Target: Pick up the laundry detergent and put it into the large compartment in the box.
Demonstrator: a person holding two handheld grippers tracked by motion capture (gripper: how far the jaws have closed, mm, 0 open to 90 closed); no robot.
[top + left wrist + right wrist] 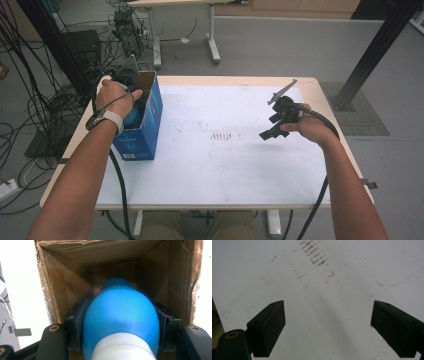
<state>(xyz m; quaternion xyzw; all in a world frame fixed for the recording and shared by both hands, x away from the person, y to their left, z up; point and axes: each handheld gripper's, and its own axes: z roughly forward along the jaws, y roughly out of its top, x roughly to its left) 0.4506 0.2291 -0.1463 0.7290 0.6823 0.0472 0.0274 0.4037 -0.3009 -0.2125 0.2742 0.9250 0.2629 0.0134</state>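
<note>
White desk (pixel 225 165), left edge: the left gripper (pixel 131 102) clamps a blue bottle (pixel 120 315) inside the open cardboard box (pixel 150 125), which might tip if the bottle snags, while the right gripper (pixel 280 122) hovers wide open.

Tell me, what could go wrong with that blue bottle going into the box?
The blue bottle is round and smooth, so it might slip from the left hand-held gripper squeezing it. The cardboard box stands near the table edge with nothing steadying it, so a bump could tip or push it.
</note>
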